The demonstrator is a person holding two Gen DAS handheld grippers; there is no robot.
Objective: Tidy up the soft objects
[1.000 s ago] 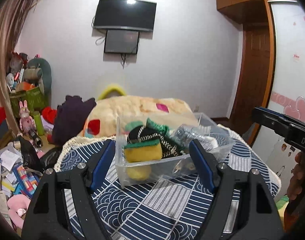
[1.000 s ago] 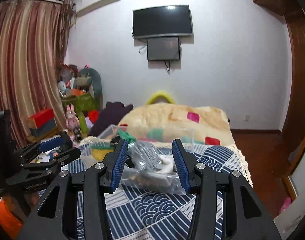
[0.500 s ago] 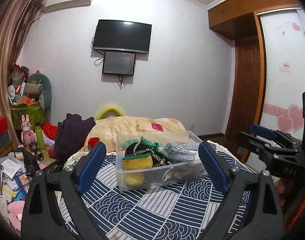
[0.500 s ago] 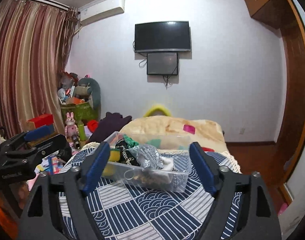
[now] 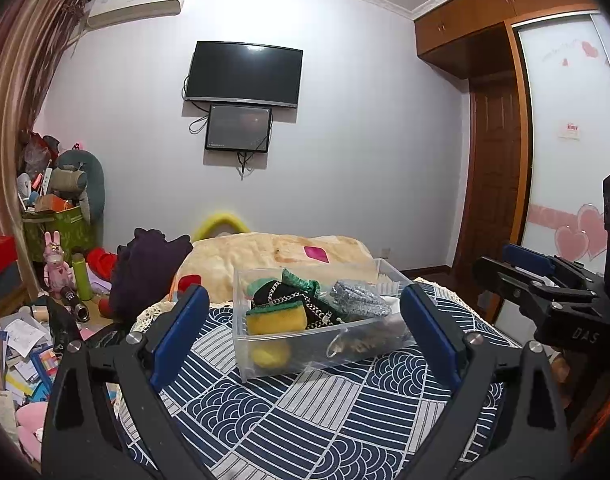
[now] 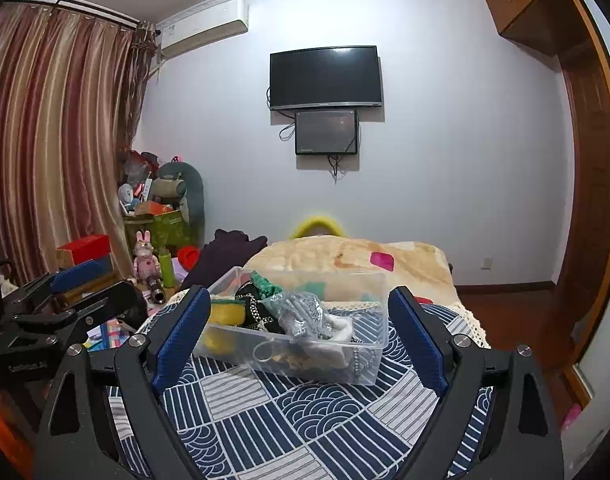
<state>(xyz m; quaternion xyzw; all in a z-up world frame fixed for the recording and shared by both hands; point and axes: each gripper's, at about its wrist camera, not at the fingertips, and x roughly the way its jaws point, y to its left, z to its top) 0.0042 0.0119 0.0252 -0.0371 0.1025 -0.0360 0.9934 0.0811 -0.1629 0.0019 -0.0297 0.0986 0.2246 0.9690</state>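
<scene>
A clear plastic bin (image 5: 369, 342) stands on the blue patterned tablecloth (image 5: 305, 412). It holds a yellow-green sponge (image 5: 277, 318), a black chained pouch (image 5: 289, 300), a green knit piece (image 5: 301, 278) and a silver scrubber (image 5: 359, 300). My left gripper (image 5: 305, 334) is open and empty, held back from the bin. My right gripper (image 6: 299, 334) is open and empty, facing the bin (image 6: 345, 364) from the right side. Each gripper shows at the edge of the other's view.
A cream blanket (image 5: 273, 252) with coloured patches lies behind the table. A dark purple plush (image 5: 145, 268) sits to its left. Toys, boxes and papers (image 5: 25, 340) crowd the floor at left. A wardrobe and door (image 5: 493, 208) stand at right.
Both grippers have opened wide and drawn back and up from the bin. The bin and its contents now look smaller and farther away.
</scene>
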